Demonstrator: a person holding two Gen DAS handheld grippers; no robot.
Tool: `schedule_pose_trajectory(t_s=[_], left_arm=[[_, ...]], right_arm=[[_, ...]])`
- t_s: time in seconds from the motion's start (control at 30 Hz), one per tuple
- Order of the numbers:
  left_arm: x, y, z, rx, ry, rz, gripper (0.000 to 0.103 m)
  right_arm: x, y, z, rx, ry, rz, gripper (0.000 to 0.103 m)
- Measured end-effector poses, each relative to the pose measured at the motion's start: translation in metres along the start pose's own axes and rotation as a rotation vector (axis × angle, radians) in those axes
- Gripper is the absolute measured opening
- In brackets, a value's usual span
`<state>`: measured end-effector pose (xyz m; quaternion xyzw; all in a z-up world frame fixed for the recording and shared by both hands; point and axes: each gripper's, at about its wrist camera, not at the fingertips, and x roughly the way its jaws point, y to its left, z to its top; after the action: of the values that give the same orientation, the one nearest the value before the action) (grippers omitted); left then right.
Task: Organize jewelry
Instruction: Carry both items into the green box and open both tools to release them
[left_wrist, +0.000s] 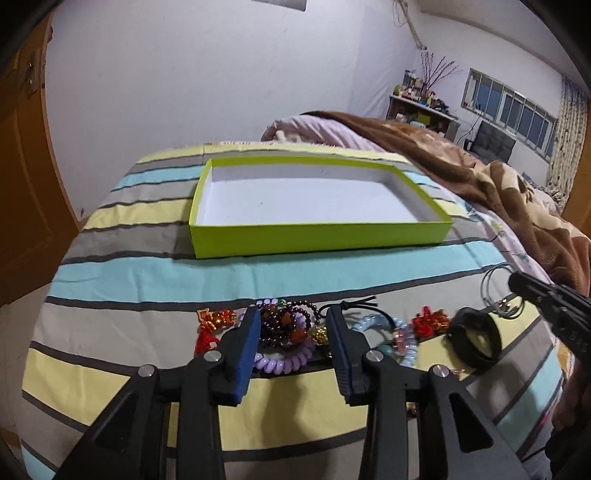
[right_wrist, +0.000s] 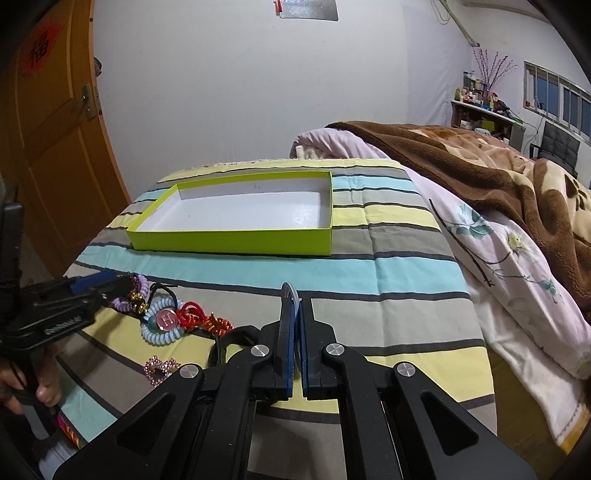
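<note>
We work on the bed (left_wrist: 147, 273), whose striped sheet gives a flat, soft surface where small pieces lie still. The brown blanket (left_wrist: 498, 184) is pushed off to the right side, leaving the working patch free.

Farther back on the sheet sits the lime-green box (left_wrist: 317, 236), open side up and, as far as we see, with nothing in it. We judge it is the place the jewelry should end up, so the sorting has hardly begun.

Nearer to us the jewelry lies in a loose row, well apart from the box. Our left hand-held gripper (left_wrist: 291, 314) hangs over it with the pads spread, and between them lies the dark bead bracelet (left_wrist: 291, 321) tangled on top of the purple spiral hair tie (left_wrist: 280, 363). The pads do not press on either, so we hold nothing there; the spread stance suits closing on that cluster.

Our right hand-held gripper (right_wrist: 295, 299) is pressed together, with a thin pale curved strip at its tips; we cannot tell what it is.

To the right of the beads come the pale blue spiral tie (right_wrist: 160, 334) with its pink charm, a red sequin ornament (left_wrist: 430, 321), a black band (left_wrist: 474, 341) and thin wire rings (left_wrist: 496, 291). A pink rhinestone heart clip (right_wrist: 162, 369) lies closest to us.
</note>
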<state>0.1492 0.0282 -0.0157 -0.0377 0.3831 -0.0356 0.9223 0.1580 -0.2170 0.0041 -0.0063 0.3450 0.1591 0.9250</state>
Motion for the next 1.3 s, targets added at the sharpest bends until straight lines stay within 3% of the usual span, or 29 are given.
schedule_pose_trajectory(t_s=[0.1, 0.17, 0.23, 0.8, 1.07, 1.3], left_arm=[[0.001, -0.002, 0.0, 0.009, -0.008, 0.014, 0.031], [0.0, -0.001, 0.001, 0.012, -0.011, 0.027, 0.009], [0.0, 0.001, 0.001, 0.01, -0.01, 0.022, 0.003], [-0.036, 0.008, 0.008, -0.005, -0.089, -0.012, 0.002], [-0.045, 0.01, 0.039, -0.005, -0.132, -0.046, 0.002], [-0.031, 0.016, 0.076, -0.002, -0.169, -0.06, 0.002]], right_arm=[[0.0, -0.001, 0.001, 0.0, -0.003, 0.001, 0.002], [0.001, -0.001, 0.001, 0.002, -0.002, 0.002, 0.002], [0.002, -0.001, 0.001, 0.003, -0.002, 0.002, 0.002], [-0.012, 0.0, 0.005, -0.003, -0.03, 0.006, 0.002], [-0.011, 0.006, 0.027, -0.033, -0.046, 0.04, 0.002], [0.01, 0.014, 0.062, -0.084, -0.059, 0.068, 0.002]])
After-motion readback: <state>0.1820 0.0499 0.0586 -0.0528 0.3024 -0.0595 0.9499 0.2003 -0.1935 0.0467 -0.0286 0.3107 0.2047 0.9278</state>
